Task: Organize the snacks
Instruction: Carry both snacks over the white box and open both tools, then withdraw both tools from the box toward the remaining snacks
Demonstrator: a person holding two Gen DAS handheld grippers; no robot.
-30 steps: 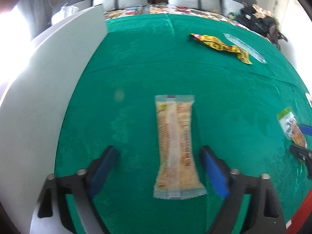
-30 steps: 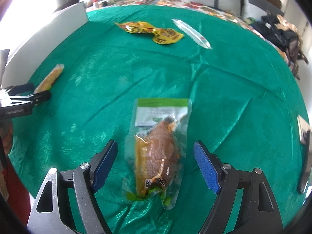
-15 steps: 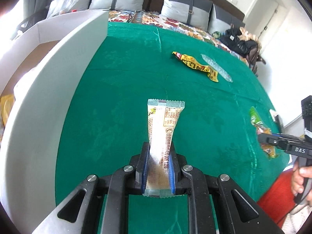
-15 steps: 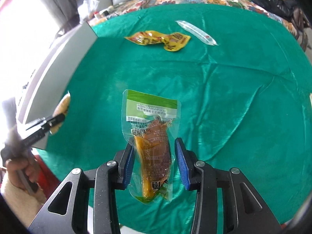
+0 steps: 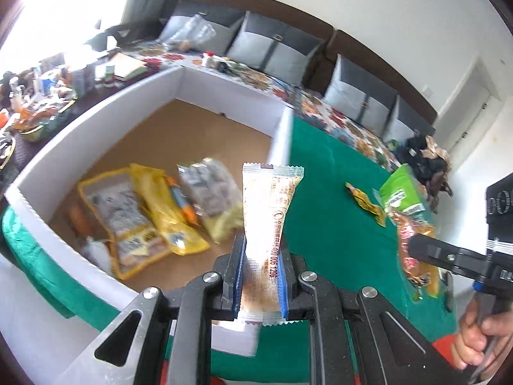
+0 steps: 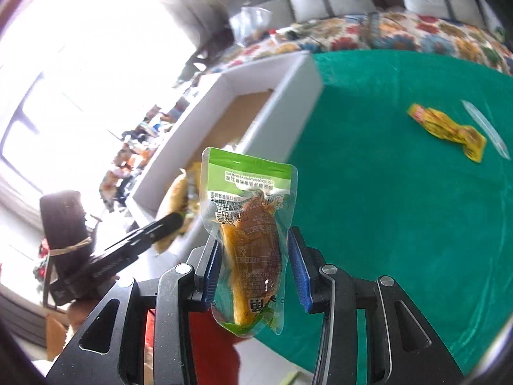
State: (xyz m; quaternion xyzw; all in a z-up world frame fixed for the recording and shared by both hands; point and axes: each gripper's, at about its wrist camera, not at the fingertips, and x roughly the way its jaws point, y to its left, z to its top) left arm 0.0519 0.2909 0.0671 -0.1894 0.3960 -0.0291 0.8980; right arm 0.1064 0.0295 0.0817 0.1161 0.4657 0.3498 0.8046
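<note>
My left gripper [image 5: 260, 250] is shut on the lower end of a beige snack bar [image 5: 272, 199], held upright in the air over the near corner of the white box [image 5: 96, 109]. My right gripper [image 6: 253, 256] is shut on a clear pouch with a green top [image 6: 247, 186] and brown food inside, raised above the green cloth [image 6: 384, 192] near the table's edge. In the left wrist view the right gripper [image 5: 416, 243] and its pouch [image 5: 400, 192] hang at the right. In the right wrist view the left gripper [image 6: 173, 221] hangs by the box [image 6: 282, 96].
The box has a brown floor with several snack packs lying in it, among them a yellow pack [image 5: 166, 205]. A yellow wrapper [image 6: 449, 131] and a clear sachet [image 6: 487, 128] lie far out on the cloth. A person's hand [image 5: 474, 346] grips the right handle. A cushioned bench stands behind.
Both grippers went from open around their snacks on the cloth to shut on them. Both then rose and swung left towards the white box, carrying the bar and the pouch.
</note>
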